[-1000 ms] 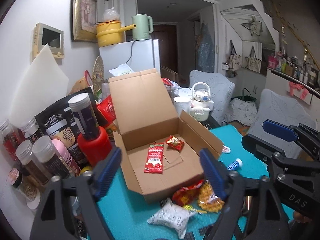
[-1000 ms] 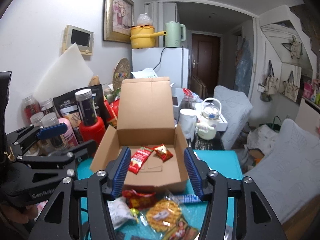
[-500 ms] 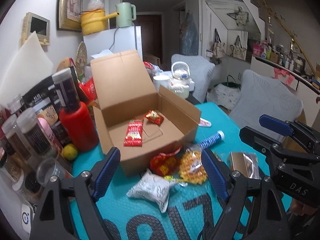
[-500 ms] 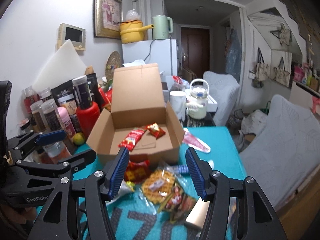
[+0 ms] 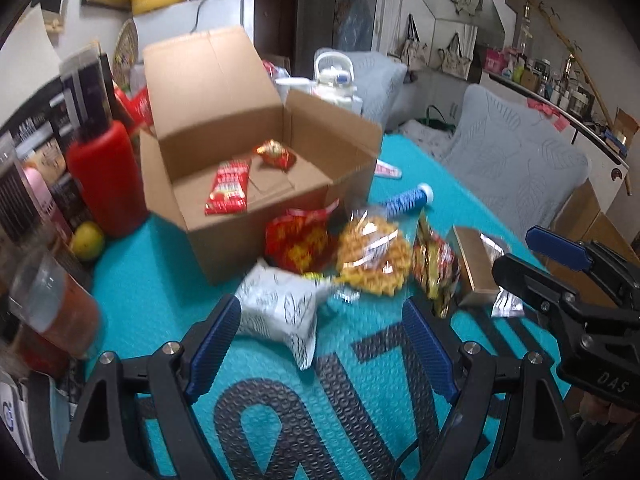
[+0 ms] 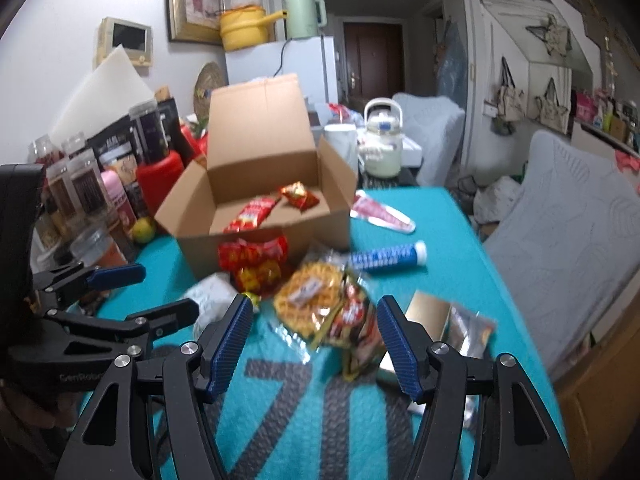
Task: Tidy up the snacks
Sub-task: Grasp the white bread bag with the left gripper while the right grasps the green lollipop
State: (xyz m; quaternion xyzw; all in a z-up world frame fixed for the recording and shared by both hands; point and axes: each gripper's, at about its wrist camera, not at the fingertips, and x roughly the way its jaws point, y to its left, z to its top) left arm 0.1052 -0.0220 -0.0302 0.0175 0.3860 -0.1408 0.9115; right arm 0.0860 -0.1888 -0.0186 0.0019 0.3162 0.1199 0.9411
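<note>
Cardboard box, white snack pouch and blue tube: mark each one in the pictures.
Cardboard box (image 5: 256,236): left wrist view, on its bare front wall.
White snack pouch (image 5: 280,308): left wrist view, middle of the printed face.
Blue tube (image 6: 380,258): right wrist view, middle of its patterned body.

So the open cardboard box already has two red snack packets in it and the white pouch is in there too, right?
Not quite. The cardboard box holds the two red snack packets, but the white pouch lies outside on the teal mat, in front of the box. The left wrist view shows it.
</note>
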